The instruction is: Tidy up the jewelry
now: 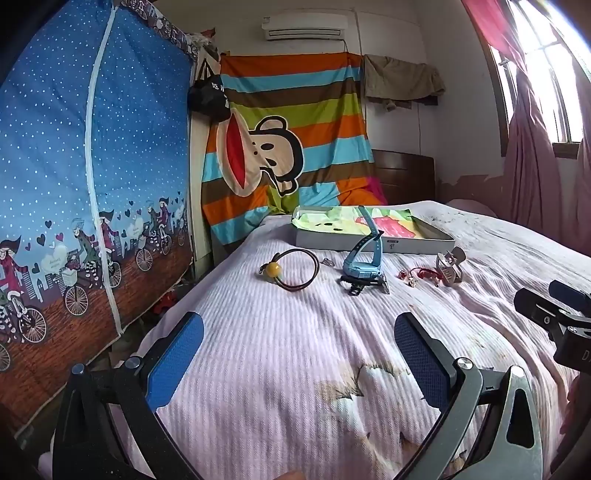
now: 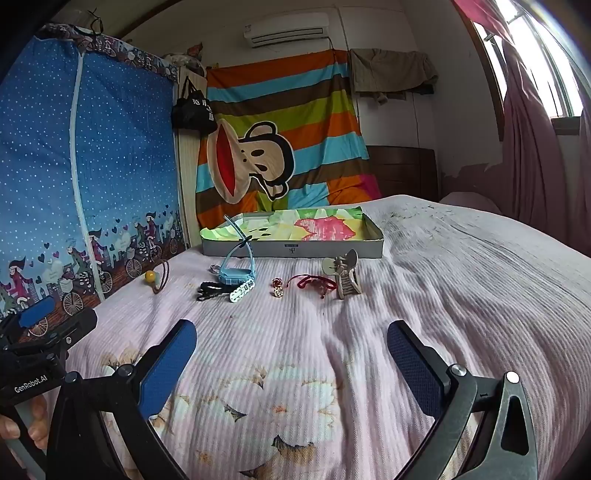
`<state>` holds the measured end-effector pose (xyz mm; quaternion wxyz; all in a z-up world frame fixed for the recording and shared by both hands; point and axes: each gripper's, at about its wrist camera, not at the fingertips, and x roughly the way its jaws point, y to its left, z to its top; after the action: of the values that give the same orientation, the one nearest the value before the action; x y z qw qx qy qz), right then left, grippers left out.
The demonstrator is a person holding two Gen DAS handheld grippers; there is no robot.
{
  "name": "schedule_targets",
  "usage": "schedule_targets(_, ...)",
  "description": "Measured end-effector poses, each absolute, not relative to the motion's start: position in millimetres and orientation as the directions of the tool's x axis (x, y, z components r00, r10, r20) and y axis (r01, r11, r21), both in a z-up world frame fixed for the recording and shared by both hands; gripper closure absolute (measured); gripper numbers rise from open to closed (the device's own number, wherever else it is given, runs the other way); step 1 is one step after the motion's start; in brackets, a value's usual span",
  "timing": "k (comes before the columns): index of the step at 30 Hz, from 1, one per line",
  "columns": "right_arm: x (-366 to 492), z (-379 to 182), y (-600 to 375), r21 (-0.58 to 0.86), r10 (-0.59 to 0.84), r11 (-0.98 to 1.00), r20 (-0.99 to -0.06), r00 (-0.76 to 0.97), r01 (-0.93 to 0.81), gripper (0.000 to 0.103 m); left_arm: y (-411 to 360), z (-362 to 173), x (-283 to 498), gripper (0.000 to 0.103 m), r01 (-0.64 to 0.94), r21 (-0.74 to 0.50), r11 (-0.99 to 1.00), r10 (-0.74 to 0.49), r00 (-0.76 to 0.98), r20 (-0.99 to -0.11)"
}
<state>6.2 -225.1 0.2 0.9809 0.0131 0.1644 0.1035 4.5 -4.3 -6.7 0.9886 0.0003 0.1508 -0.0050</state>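
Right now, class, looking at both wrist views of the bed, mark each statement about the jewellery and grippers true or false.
1. The light blue plastic watch lies inside the shallow grey box. False: it sits on the bedspread before it.
2. Both grippers, left and right, are open and empty. True.
3. The brown cord bracelet with a yellow bead lies left of the watch. True.
4. The red cord bracelet is held. False: it lies untouched.

A striped monkey-print cloth [image 1: 288, 147] hangs beside a blue dotted wardrobe [image 1: 92, 166], below 1 air conditioner [image 1: 304, 27]; pink curtains [image 1: 532, 158] cover the window.
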Motion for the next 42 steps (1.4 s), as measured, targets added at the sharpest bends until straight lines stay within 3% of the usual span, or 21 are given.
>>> schedule_targets(42,5.9,0.5,-224.6,0.064,0.212,0.977,-0.329,0.92,-0.202,0.0,-10.1,-1.3,0.8,0.002,0.021,0.009,1.0,-0.017,0.958,-0.286)
